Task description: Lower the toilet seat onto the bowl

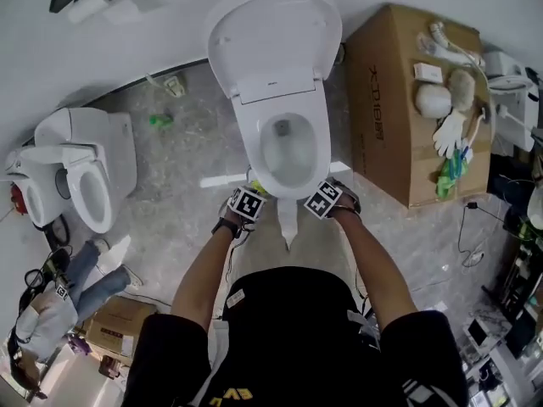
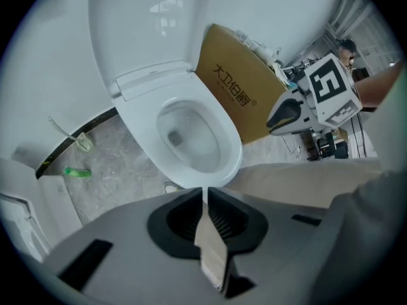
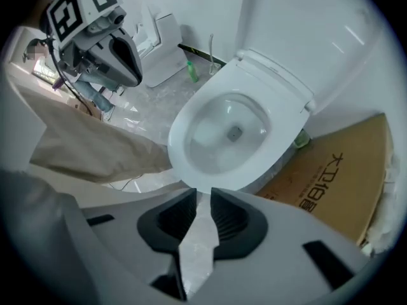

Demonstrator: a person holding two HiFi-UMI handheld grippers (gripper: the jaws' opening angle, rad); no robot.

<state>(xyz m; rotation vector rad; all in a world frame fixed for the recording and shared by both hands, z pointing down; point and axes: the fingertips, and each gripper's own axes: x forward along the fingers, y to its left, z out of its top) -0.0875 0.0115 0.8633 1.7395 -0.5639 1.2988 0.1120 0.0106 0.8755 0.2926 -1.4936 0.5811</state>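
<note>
White seat [image 1: 271, 41] stood upright at the far edge of the bowl [image 1: 248, 147], straight ahead of both tools, with its hinge running left to right. Left gripper [image 2: 205, 194] and right gripper [image 3: 203, 199] hung over the near rim, jaws closed and empty. I judged neither nearer.

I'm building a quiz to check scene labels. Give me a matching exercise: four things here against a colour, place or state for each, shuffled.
1. toilet lid
2. cardboard box
3. small bottle
4. second toilet

A. green, on the floor
B. white, far left
C. raised, tilted back
D. brown, right of the bowl

Pairs: 1-C, 2-D, 3-A, 4-B.
</note>
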